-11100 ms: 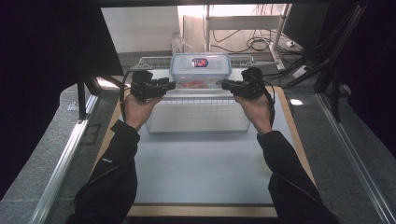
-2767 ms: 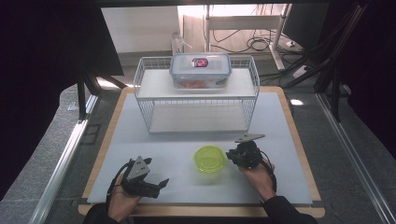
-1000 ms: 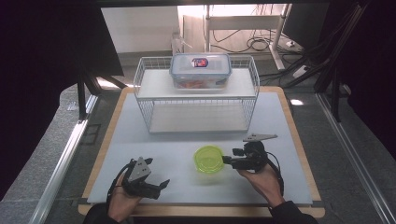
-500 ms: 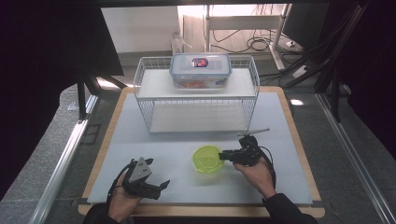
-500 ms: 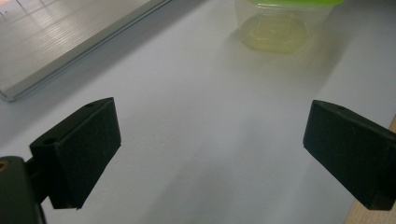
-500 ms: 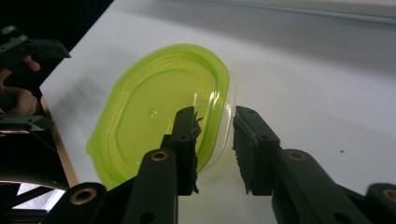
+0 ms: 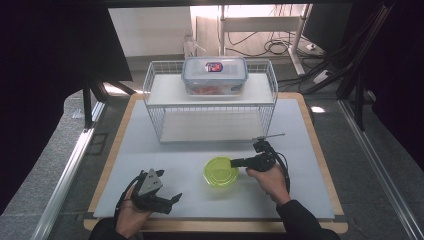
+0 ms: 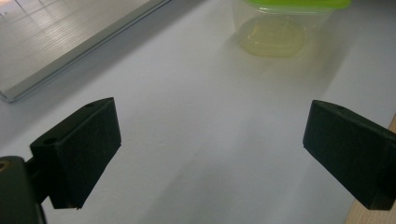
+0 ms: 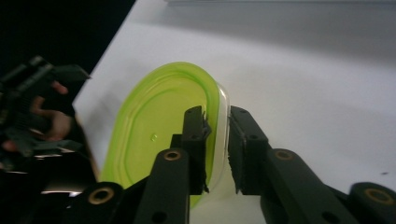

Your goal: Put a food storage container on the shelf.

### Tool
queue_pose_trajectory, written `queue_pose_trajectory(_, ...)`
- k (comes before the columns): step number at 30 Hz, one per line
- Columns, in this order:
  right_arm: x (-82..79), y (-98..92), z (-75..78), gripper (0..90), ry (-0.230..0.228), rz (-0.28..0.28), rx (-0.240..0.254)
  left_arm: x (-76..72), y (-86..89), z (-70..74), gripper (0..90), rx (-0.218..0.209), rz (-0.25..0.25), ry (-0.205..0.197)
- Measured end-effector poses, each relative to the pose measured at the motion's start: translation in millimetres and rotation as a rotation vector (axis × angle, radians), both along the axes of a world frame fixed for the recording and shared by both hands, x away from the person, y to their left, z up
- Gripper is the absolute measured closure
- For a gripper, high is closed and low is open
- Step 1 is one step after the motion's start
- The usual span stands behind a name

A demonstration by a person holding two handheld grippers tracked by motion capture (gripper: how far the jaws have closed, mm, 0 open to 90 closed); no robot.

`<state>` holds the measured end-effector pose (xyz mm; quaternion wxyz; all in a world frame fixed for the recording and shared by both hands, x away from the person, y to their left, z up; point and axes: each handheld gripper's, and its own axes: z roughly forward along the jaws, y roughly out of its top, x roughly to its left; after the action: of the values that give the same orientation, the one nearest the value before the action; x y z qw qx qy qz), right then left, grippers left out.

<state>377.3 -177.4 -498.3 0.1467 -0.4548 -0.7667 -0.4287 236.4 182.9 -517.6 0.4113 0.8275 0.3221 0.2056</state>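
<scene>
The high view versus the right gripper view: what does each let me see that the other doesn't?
High view alone: the white wire rack, the clear lidded box on its top shelf, and the whole white table.

Right gripper view alone: the right gripper up close, one jaw over the lid, the other outside the wall, pinching the rim.

Both: the green-lidded container, and the left gripper, jaws apart.

A lab or test workshop set up for recording. A wooden-edged table [image 7: 320, 150] with a pale mat stands inside a dark metal frame [image 7: 357, 95] hung with black curtains [image 7: 45, 75]. Behind it, loose cables [image 7: 260, 47] and a power strip [image 7: 322, 75] lie on the grey floor beneath a metal desk.
</scene>
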Motion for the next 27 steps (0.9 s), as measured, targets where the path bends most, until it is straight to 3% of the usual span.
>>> queue_pose_trajectory(4,-1.1,-1.3,0.5,81.3,0.035,0.014,0.053,-0.2,-0.2,0.3,4.1,0.001,-0.001,-0.003)
queue_pose_trajectory(9,-4.1,-1.2,6.3,81.8,0.026,0.016,0.054,-0.3,-0.1,0.4,4.2,0.0,-0.001,-0.005)
queue_pose_trajectory(14,-5.8,-3.0,16.7,81.8,-0.001,0.01,0.083,-0.6,0.1,1.0,4.1,-0.003,0.004,-0.009)
queue_pose_trajectory(22,-5.6,-5.6,46.2,81.7,-0.053,0.0,0.115,-0.5,0.9,1.5,3.9,-0.008,0.009,-0.01)
queue_pose_trajectory(27,-4.1,-8.5,56.3,81.7,-0.063,-0.013,0.129,-0.5,1.1,1.5,3.9,-0.01,0.01,-0.01)
